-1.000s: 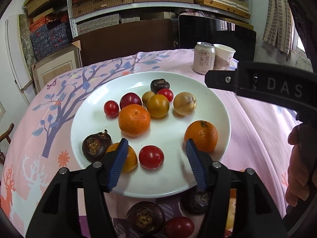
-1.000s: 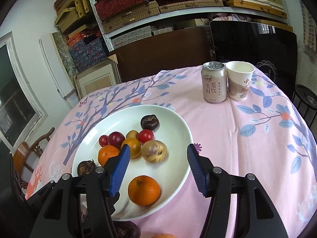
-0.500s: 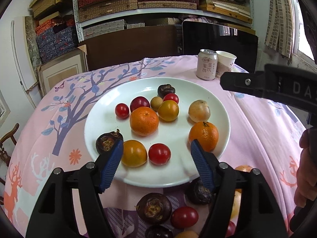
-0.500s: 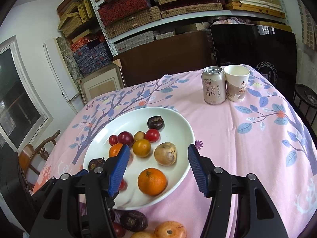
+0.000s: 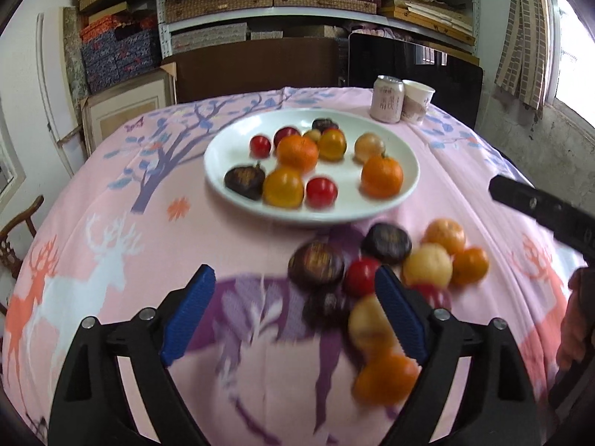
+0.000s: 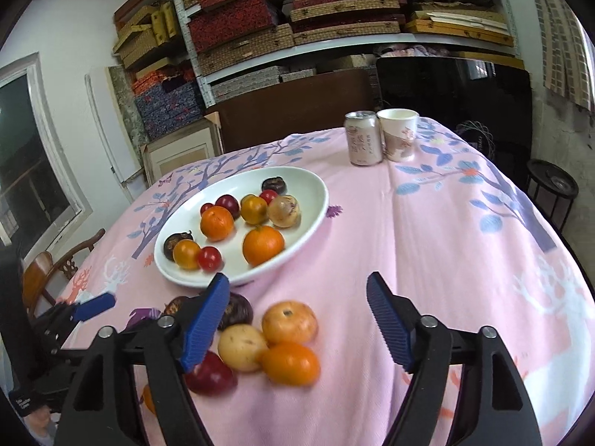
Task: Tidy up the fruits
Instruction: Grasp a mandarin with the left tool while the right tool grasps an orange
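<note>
Both grippers empty, fingers spread wide, above loose fruit near the plate.

Table (image 6: 427, 241) under a pink printed cloth carries a white plate (image 6: 312, 200) already holding oranges, tomatoes and dark fruits. A loose pile of fruit (image 6: 275, 342) lies on the cloth just beside the plate's near rim: pale orange (image 6: 290, 321), yellowish round fruit (image 6: 241, 347), orange tomato (image 6: 292, 363), dark red fruit (image 6: 212, 373), dark fruit (image 6: 236, 308). Left gripper (image 5: 293, 319) hovers left of the pile; right gripper (image 6: 297, 327) is over it, holding nothing. Drink can (image 6: 362, 137) and paper cup (image 6: 399, 132) stand at the far edge. Judgement: fruits are light, round and smooth, likely to roll; tomatoes are soft-skinned and bruise easily. Take hold across the widest middle with gentle closure.
</note>
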Tool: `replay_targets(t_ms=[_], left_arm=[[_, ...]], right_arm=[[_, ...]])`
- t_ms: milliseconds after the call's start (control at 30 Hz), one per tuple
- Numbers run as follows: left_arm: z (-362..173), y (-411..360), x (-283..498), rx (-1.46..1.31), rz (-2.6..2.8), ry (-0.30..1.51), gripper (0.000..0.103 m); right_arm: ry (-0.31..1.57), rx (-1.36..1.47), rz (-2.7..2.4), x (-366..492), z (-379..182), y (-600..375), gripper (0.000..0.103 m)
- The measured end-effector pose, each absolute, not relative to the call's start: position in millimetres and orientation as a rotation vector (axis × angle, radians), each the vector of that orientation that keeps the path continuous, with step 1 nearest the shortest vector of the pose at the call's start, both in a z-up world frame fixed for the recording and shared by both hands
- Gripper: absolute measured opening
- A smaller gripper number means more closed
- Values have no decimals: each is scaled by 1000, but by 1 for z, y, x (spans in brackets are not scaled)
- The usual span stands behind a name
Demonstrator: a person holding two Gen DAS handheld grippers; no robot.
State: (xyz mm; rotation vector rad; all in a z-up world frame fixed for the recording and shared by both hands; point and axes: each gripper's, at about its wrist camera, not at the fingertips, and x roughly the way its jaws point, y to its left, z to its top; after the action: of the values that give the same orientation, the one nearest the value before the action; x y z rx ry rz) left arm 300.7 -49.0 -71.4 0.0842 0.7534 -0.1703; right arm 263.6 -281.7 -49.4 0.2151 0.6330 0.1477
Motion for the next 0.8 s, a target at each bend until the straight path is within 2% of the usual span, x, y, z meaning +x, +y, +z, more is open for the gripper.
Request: replay_targets(t_ms=[267,533,567,700,767,800], left_arm=[[-87,-46,249,92,-256,784,89],[-97,-69,254,143,-302,855,89],[-98,-73,254,158,-306,856,86],[-102,-84,257,165,-344,893,56],[-106,-86,260,157,-354,920,47],[-106,-85,261,152,-351,921,46]], right_arm=[[645,331,122,257,-59,-308,80],[682,332,111,259,-64,-308,80],[681,329,113,258,-64,-307,80],[679,330,117,258,-63,-307,81],[679,332,118,258,-63,-307,81],[679,331,118,258,-63,-307,81]])
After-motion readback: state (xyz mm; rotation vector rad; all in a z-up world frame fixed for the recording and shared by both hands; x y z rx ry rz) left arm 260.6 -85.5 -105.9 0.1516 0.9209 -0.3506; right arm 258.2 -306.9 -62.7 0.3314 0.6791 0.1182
